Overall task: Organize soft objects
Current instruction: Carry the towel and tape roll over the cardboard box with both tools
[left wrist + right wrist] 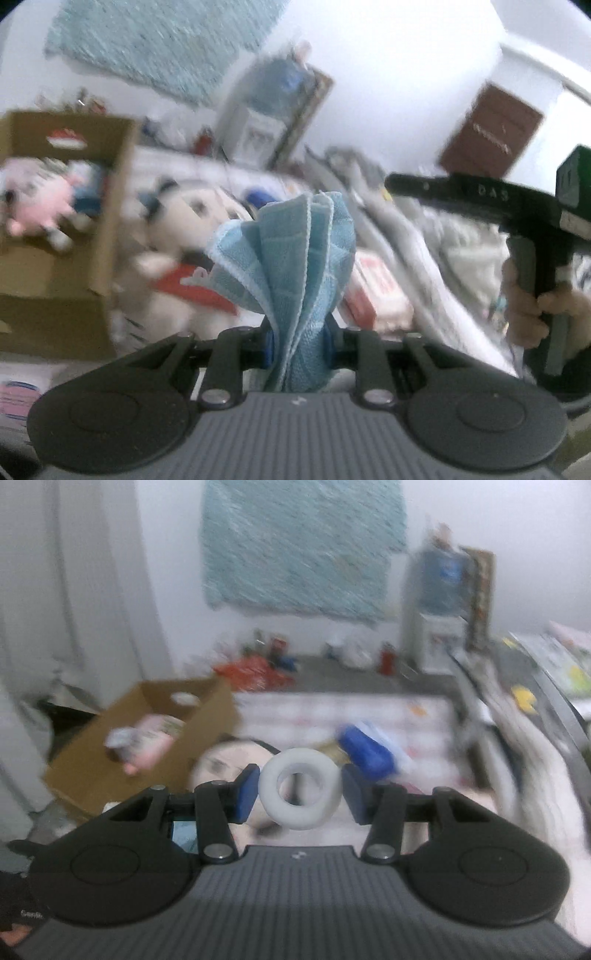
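The cardboard box (155,738) is open-topped, a pink plush (155,746) inside; a white plush (177,258) lies beside it.

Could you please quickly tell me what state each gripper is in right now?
Left gripper: closed on the blue cloth.
Right gripper: holding the white ring between its jaws.
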`<state>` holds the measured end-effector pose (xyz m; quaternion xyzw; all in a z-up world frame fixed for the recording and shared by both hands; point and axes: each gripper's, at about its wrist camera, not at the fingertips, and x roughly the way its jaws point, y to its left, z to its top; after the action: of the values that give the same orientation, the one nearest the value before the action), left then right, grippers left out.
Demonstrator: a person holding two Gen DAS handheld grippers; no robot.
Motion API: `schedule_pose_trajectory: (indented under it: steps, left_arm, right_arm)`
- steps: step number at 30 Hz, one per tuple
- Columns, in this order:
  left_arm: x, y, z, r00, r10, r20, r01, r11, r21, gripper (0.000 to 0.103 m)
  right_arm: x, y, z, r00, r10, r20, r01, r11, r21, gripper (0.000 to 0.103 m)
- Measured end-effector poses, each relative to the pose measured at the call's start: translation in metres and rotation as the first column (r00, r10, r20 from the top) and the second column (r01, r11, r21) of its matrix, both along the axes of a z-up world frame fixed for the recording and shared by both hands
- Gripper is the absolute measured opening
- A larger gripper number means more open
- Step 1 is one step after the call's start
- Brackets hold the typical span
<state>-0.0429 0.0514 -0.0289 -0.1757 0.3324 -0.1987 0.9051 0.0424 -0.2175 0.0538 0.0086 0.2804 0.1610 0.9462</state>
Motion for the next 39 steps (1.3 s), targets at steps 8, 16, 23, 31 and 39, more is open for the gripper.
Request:
schedule_pose_trajectory:
  steps: [8, 16, 23, 31, 39]
  left_arm:
    - [-0.013, 0.092, 0.043, 0.963, 0.258, 0.078, -0.265, 0.960, 0.088, 0.025]
    - [0.042, 0.168, 0.036, 0.913, 0.406, 0.031, -0.398, 0.873, 0.283, 0.025]
    - [0.124, 0.202, -0.004, 0.921, 0.361, -0.143, -0.255, 0.840, 0.479, 0.025]
    - [0.173, 0.222, -0.045, 0.901, 0.321, -0.293, -0.097, 0.807, 0.583, 0.025]
    - [0.192, 0.232, -0.082, 0.850, 0.343, -0.400, -0.029, 0.788, 0.615, 0.029]
  right_arm:
    - [0.013, 0.087, 0.044, 0.972, 0.227, 0.059, -0.231, 0.971, 0.058, 0.047]
    - [0.073, 0.206, 0.038, 0.897, 0.438, -0.053, -0.432, 0.896, 0.103, 0.047]
    - [0.136, 0.298, -0.016, 0.820, 0.489, -0.299, -0.482, 0.870, 0.101, 0.047]
    - [0.177, 0.347, -0.073, 0.741, 0.453, -0.497, -0.452, 0.882, 0.131, 0.047]
    - [0.211, 0.362, -0.112, 0.680, 0.403, -0.612, -0.383, 0.908, 0.173, 0.047]
